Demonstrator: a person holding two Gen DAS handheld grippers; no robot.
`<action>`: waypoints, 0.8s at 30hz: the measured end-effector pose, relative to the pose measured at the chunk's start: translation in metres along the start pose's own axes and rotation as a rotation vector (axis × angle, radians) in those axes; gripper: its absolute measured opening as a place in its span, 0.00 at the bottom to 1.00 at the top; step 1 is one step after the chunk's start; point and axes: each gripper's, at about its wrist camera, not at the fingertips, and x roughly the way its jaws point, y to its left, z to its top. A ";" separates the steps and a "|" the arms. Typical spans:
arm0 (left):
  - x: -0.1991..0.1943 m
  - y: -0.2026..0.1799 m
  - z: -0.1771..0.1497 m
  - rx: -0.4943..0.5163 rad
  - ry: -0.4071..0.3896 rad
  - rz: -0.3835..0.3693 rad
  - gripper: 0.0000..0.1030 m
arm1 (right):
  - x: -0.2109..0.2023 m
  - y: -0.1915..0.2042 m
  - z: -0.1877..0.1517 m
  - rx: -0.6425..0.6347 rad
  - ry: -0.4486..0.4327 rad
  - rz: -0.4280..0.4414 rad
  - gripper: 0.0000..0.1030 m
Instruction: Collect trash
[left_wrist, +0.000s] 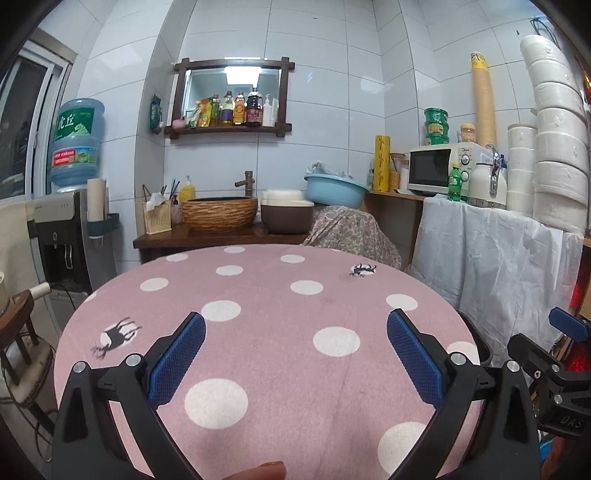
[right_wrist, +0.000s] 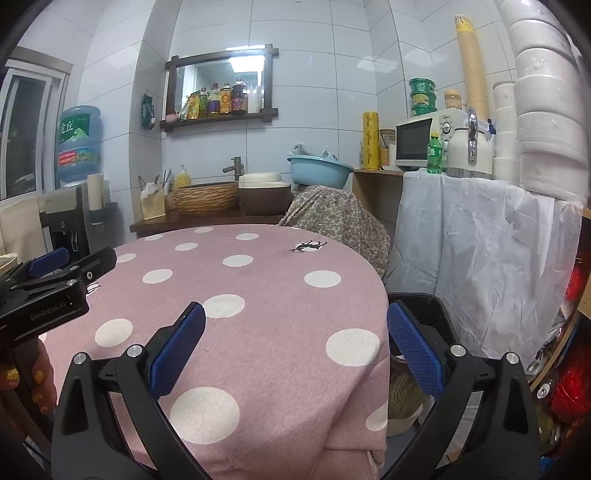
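Note:
A round table (left_wrist: 266, 332) with a pink polka-dot cloth fills both views; it also shows in the right wrist view (right_wrist: 258, 295). No loose trash shows on the cloth. My left gripper (left_wrist: 295, 325) is open and empty above the table's near half. My right gripper (right_wrist: 295, 321) is open and empty over the table's right edge. A black bin (right_wrist: 424, 317) stands on the floor beside that edge, with something light inside; its right finger overlaps the bin's rim. Each gripper shows at the side of the other's view: right (left_wrist: 554, 362), left (right_wrist: 55, 273).
Behind the table stands a counter with a woven basin (left_wrist: 219, 214), a brown pot (left_wrist: 286, 218) and a blue bowl (left_wrist: 334, 190). A water dispenser (left_wrist: 70, 206) is at left. At right a cloth-draped shelf (left_wrist: 498, 258) carries a microwave (left_wrist: 439, 168), a green bottle and stacked white containers.

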 end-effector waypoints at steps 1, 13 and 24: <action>-0.001 -0.001 -0.002 0.001 0.002 0.001 0.95 | -0.001 0.001 -0.001 -0.001 -0.001 0.001 0.94; -0.005 -0.006 -0.005 0.035 -0.002 -0.004 0.95 | -0.006 0.000 -0.004 0.010 -0.011 0.011 0.94; -0.002 -0.009 -0.006 0.045 0.016 -0.020 0.95 | -0.007 -0.006 -0.003 0.016 -0.017 -0.003 0.94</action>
